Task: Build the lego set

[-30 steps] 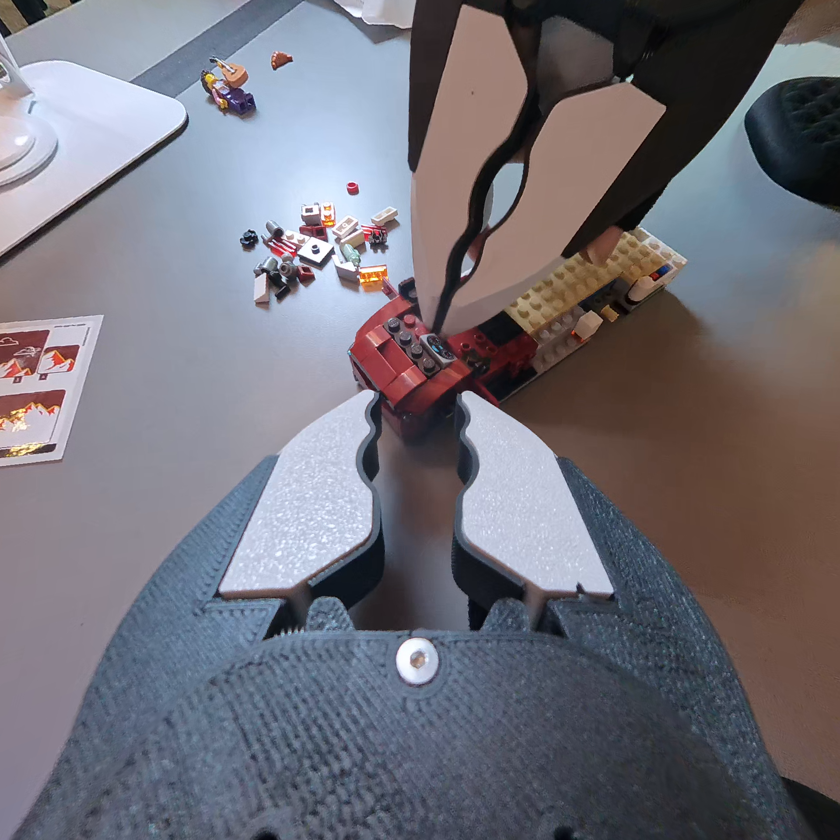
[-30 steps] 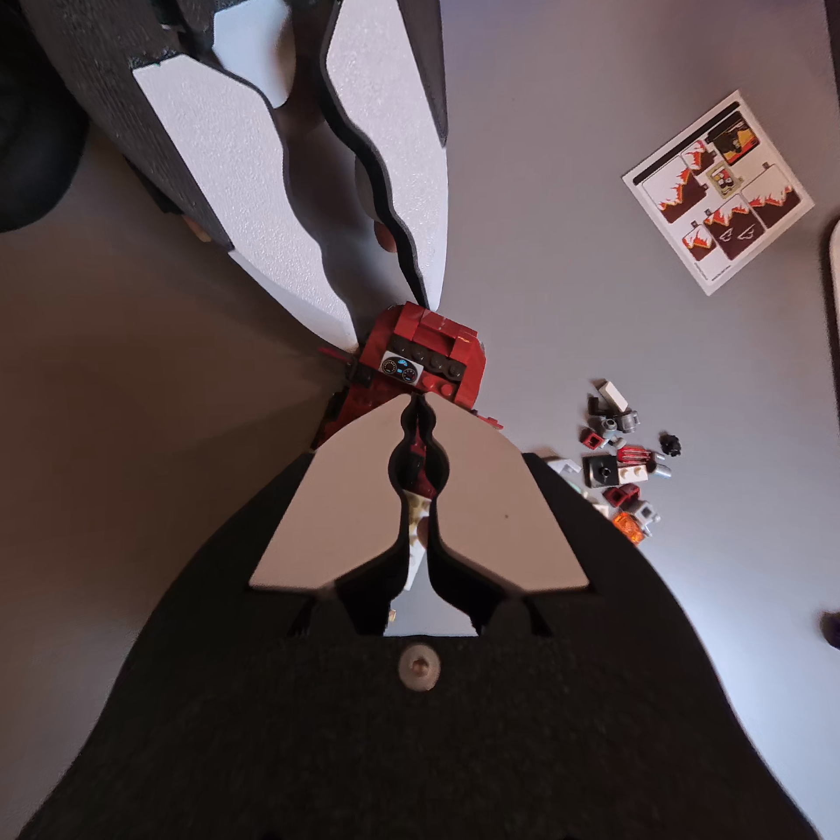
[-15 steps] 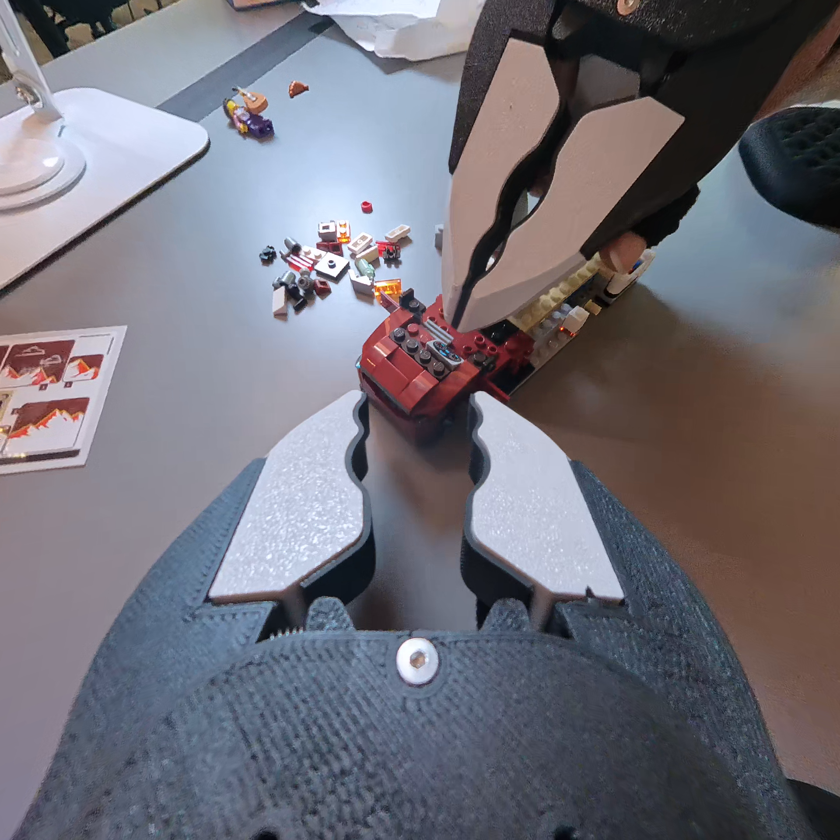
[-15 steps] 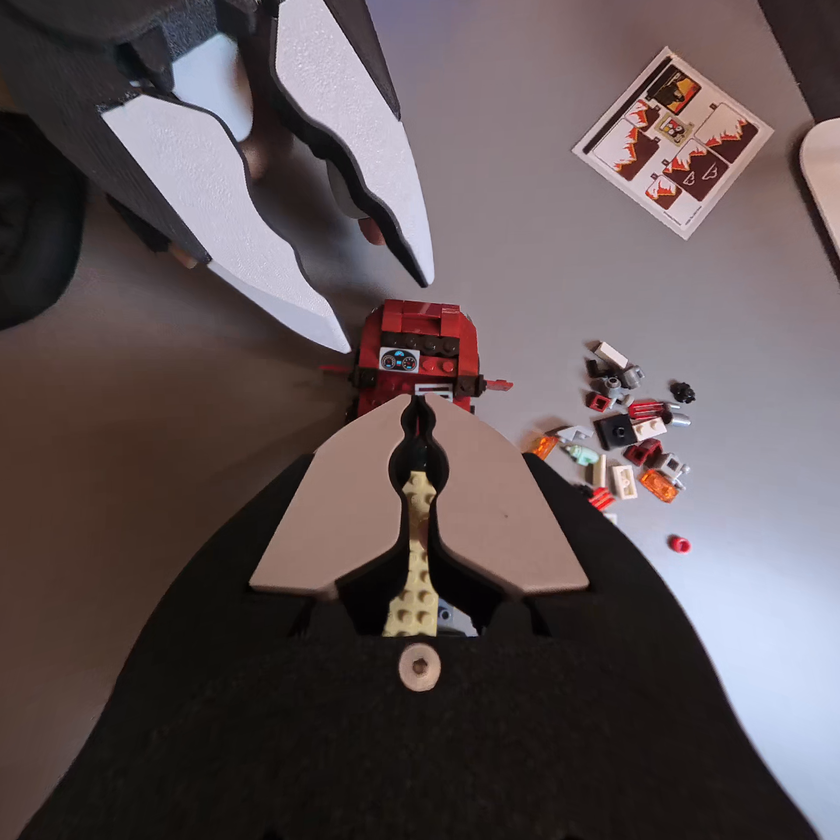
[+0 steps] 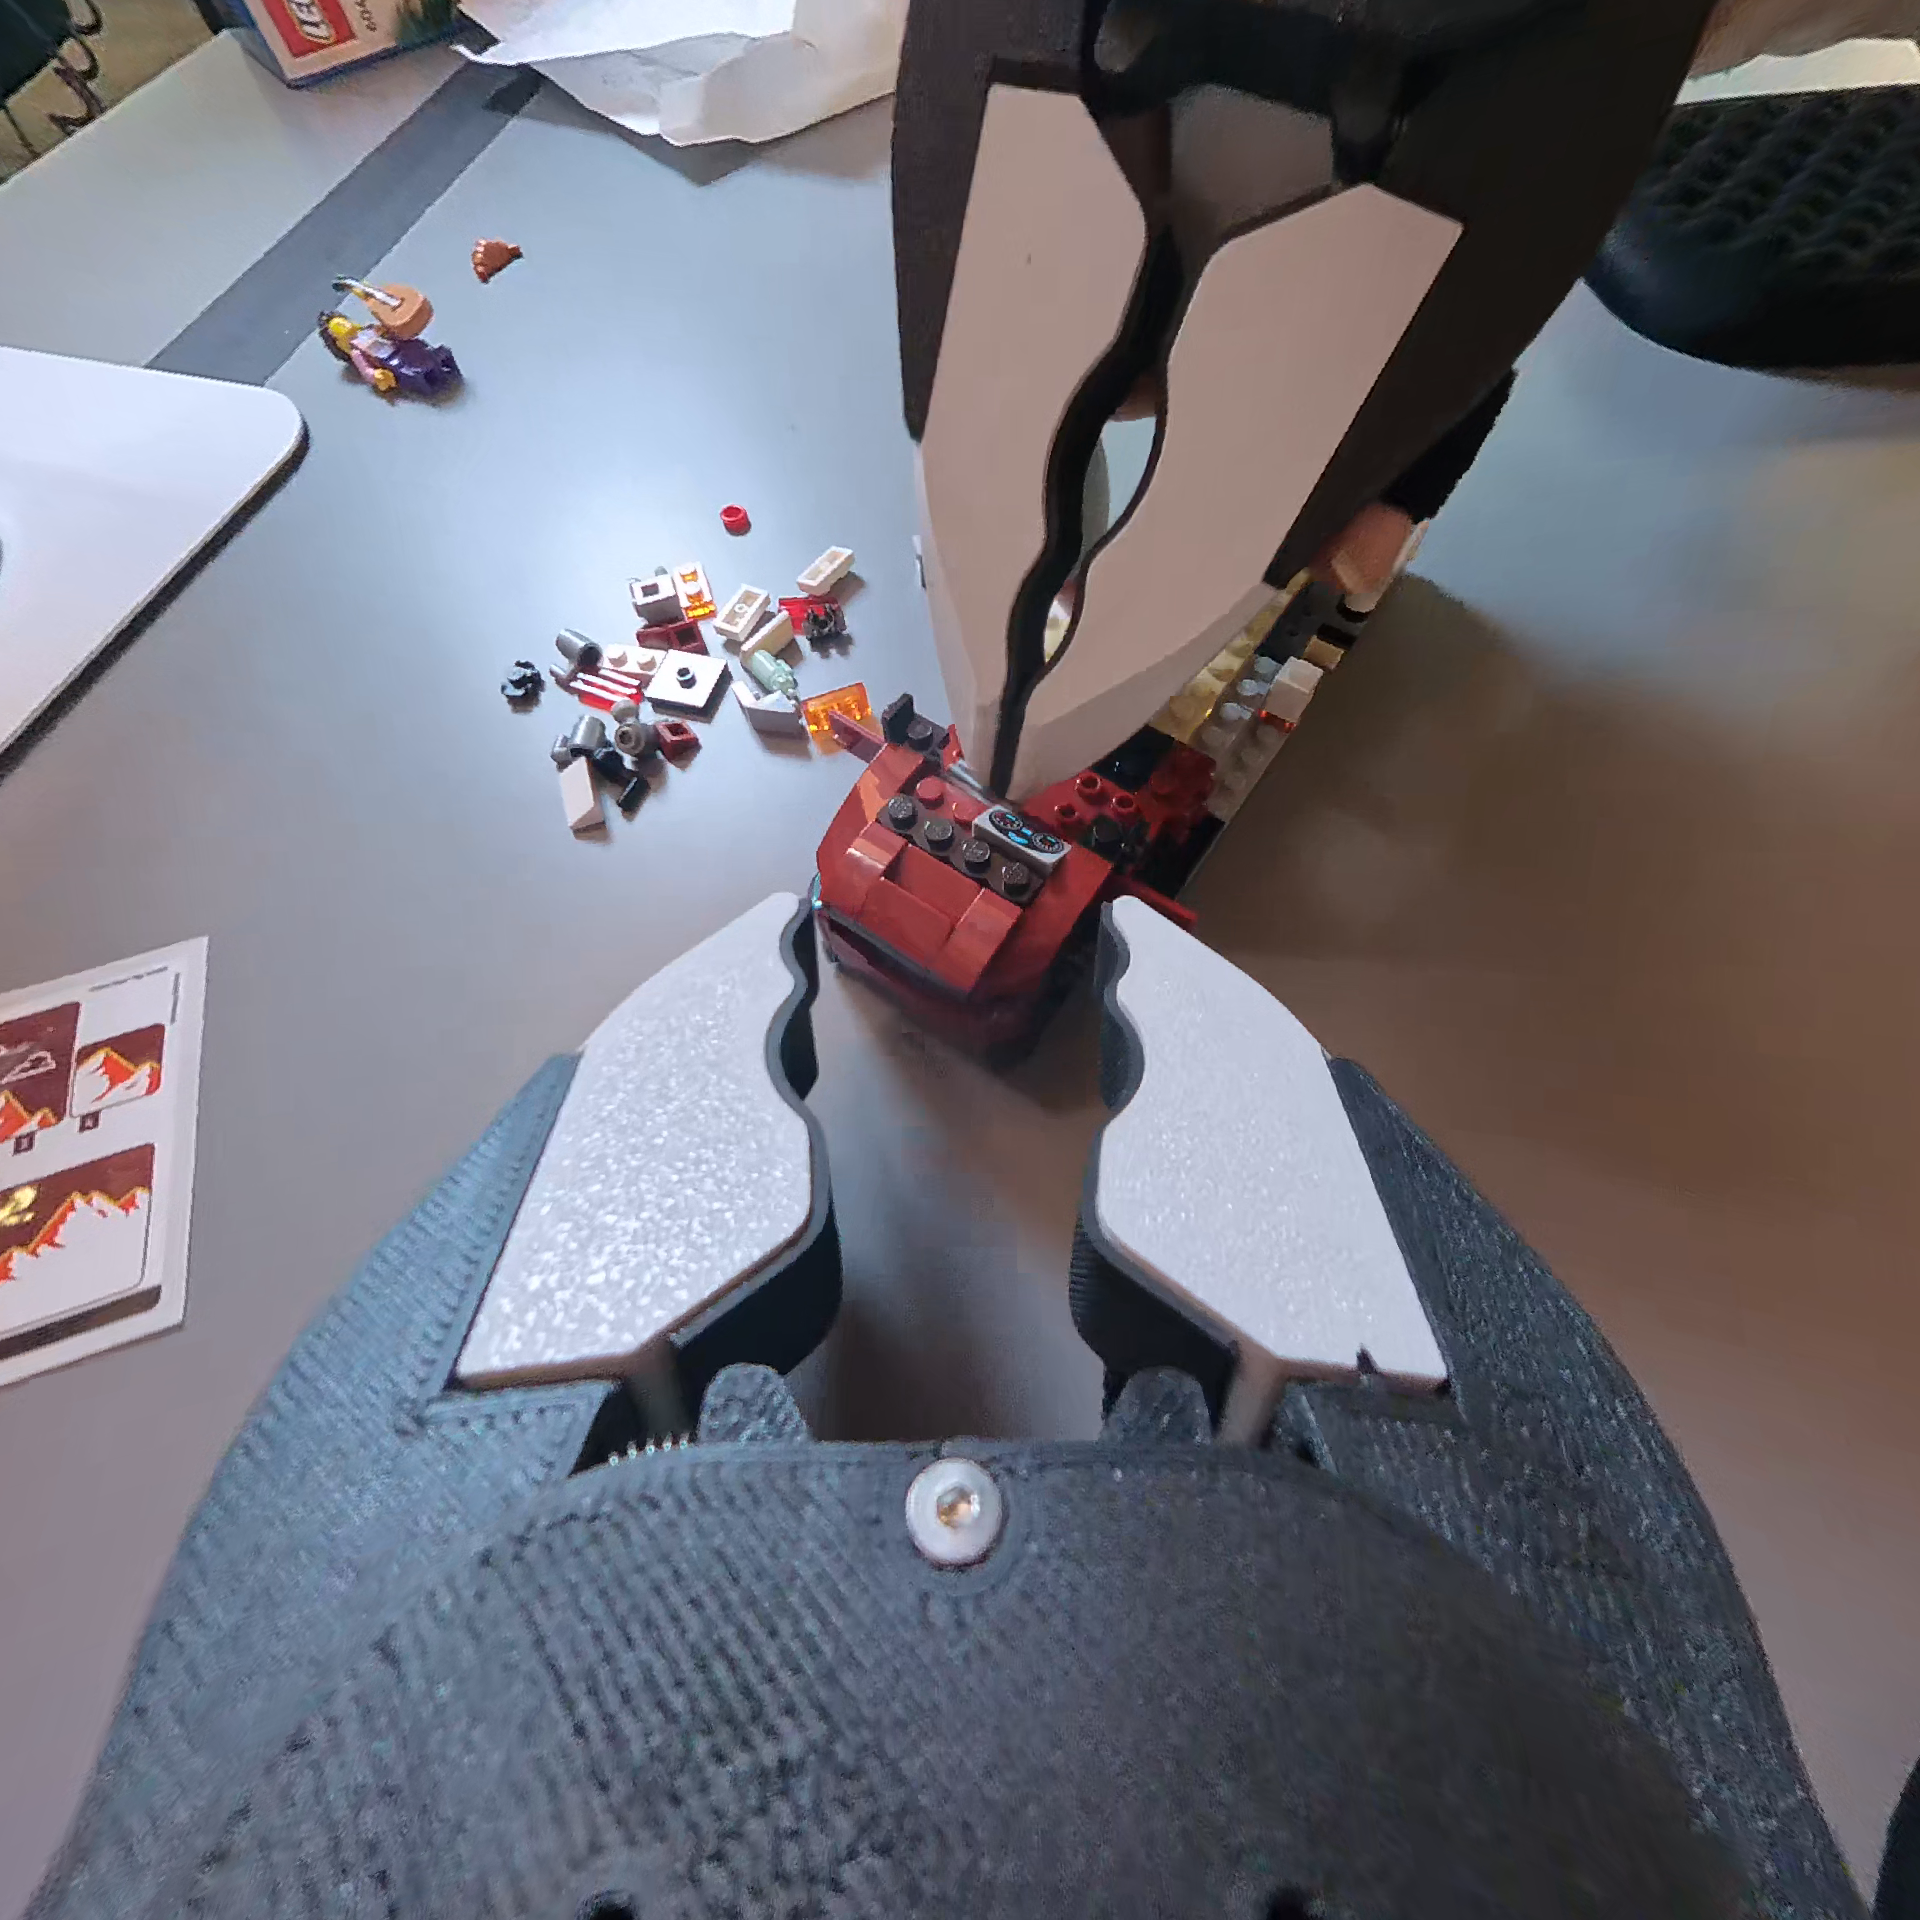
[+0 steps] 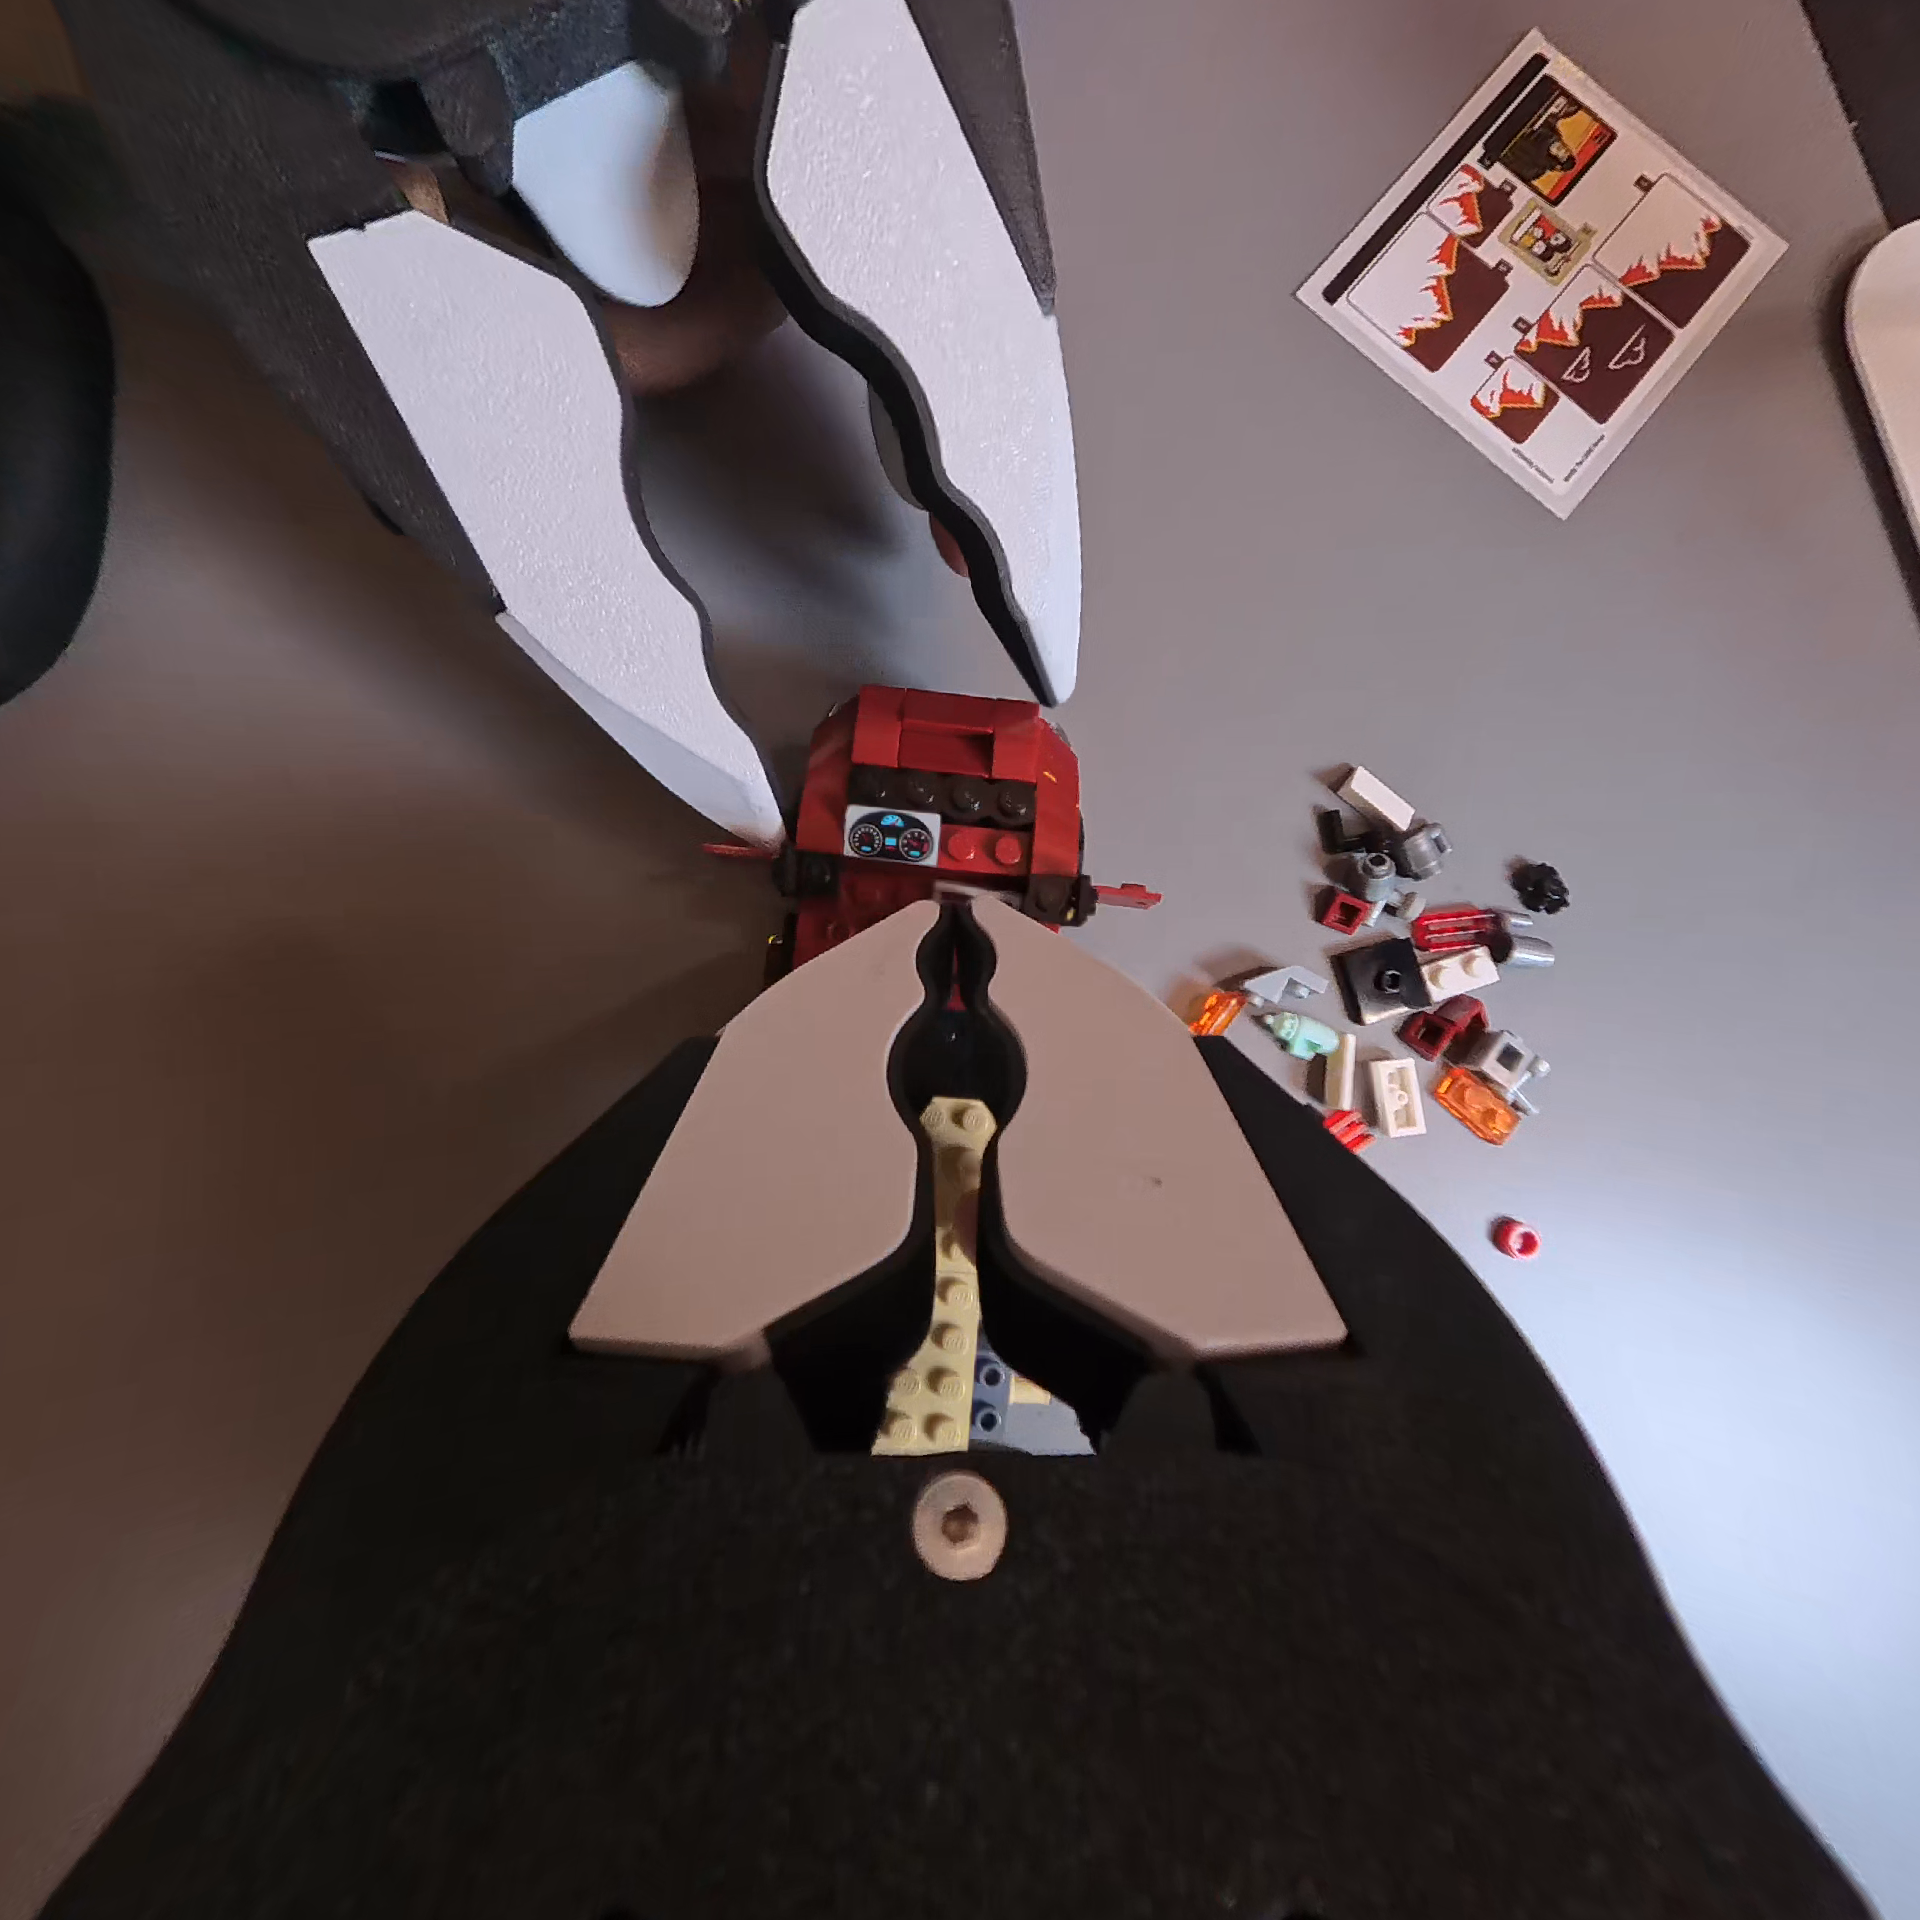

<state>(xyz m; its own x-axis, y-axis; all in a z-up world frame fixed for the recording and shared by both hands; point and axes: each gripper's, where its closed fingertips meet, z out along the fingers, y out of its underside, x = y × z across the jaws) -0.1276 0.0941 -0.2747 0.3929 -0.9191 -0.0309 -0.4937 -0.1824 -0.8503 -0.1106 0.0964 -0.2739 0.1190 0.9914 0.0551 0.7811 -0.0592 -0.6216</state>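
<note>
Left gripper (image 5: 954, 935) stands wide open, its fingertips flanking the near end of the dark red brick car (image 5: 951, 883); whether either pad touches the car is hard to tell. Far left, a white base (image 5: 114, 499) is cut off by the frame, and a sticker sheet (image 5: 88, 1153) runs off the near left edge. Farther off lie a purple minifigure (image 5: 395, 348) and a small brown piece (image 5: 495, 258). A scatter of loose bricks (image 5: 686, 675) sits on the grey table (image 5: 364, 883) just left of the car. Right gripper (image 5: 1006, 774) comes down from the far side with its fingers closed, tips resting on the car just behind the dashboard tile (image 5: 1023, 834); whether a small piece is pinched there cannot be made out. Its body hides most of the tan and black rear of the car (image 5: 1247, 717). A black chair (image 5: 1787, 208) is cut off far right.
</note>
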